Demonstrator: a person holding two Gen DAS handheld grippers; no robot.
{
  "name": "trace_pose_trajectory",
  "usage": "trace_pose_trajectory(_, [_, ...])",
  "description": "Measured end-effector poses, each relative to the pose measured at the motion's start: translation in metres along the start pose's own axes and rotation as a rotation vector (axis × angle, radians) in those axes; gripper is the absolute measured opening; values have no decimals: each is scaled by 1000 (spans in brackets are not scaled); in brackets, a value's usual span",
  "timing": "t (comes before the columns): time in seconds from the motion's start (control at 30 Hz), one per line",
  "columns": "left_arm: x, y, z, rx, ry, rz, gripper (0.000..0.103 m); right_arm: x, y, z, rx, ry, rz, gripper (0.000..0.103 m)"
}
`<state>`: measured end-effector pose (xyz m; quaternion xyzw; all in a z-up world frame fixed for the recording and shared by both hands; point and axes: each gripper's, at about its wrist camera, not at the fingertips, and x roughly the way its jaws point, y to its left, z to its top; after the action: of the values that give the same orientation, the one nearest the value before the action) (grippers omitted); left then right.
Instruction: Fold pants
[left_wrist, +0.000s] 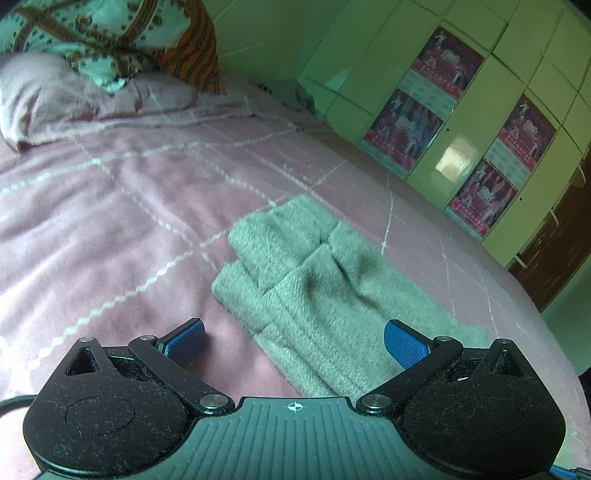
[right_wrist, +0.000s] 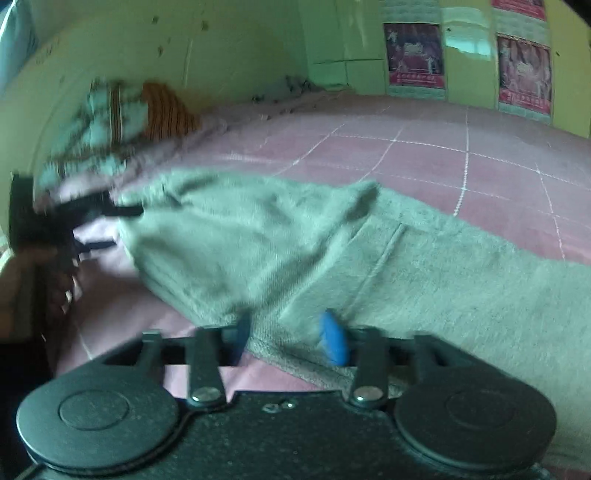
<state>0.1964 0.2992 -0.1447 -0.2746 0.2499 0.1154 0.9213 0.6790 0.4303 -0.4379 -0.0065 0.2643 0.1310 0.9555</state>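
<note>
The grey-green pants (left_wrist: 314, 291) lie on the pink checked bedspread (left_wrist: 110, 206), stretched toward the side of the bed that runs along the green wardrobe (left_wrist: 461, 110) with its posters, well away from the pillow (left_wrist: 66, 96) and the heap of patterned cloth (left_wrist: 92, 33) at the head end. One end of the garment looks already doubled over itself, the two cuffs or folded layers stacked in steps, which suggests the fold is partly made.

The left gripper (left_wrist: 293, 341) hovers low over the near part of the fabric with its jaws spread wide; one blue pad (left_wrist: 400, 345) sits over the cloth, the other over bare bedspread. It holds nothing, and I judge it is placed there to be ready for an edge or to press the layers flat.

From the right wrist view, the right gripper (right_wrist: 291, 341) is at the hem nearest the bed's edge, cloth running between its blue pads (right_wrist: 334, 343). The jaws are partly spread with the pants (right_wrist: 332, 251) between them; the blur keeps me from telling whether they truly pinch the fabric. A raised flap of cloth stands in front of it, so the grip here seems meant to lift and carry that layer across. The left gripper (right_wrist: 85, 221) shows at the far end, smeared by motion.
</note>
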Motion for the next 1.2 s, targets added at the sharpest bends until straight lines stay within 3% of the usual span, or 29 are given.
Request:
trace_pose_trajectory(0.17, [-30, -14, 0, 72, -120, -6, 102, -28, -20, -12, 55, -69, -93, 21])
trace_pose_trajectory(0.27, [-45, -43, -8, 165, -111, -90, 102, -58, -43, -23, 90, -107, -154, 21])
trace_pose_trajectory(0.4, [-42, -103, -35, 275, 10, -281, 100, -98, -84, -42, 161, -150, -277, 24])
trace_pose_trajectory(0.5, [-28, -147, -54, 313, 119, -400, 80, -118, -108, -56, 214, -171, -332, 25])
trace_pose_trajectory(0.53, [-22, -158, -60, 317, 160, -418, 79, -122, -114, -59, 228, -174, -341, 25])
trace_pose_trajectory(0.63, [-2, -180, -71, 319, 272, -406, 79, -126, -123, -67, 251, -190, -343, 25])
trace_pose_trajectory(0.77, [16, -183, -73, 219, 403, -465, 76, -123, -127, -72, 259, -195, -323, 25])
trace_pose_trajectory(0.83, [25, -183, -74, 179, 464, -490, 62, -123, -130, -75, 258, -198, -317, 26])
trace_pose_trajectory(0.9, [34, -183, -77, 147, 512, -507, 59, -124, -134, -77, 265, -197, -309, 26])
trace_pose_trajectory(1.1, [43, -178, -90, 56, 539, -513, 58, -124, -144, -78, 299, -211, -306, 29])
trace_pose_trajectory(1.2, [42, -174, -91, 75, 541, -514, 56, -123, -147, -78, 296, -214, -306, 28])
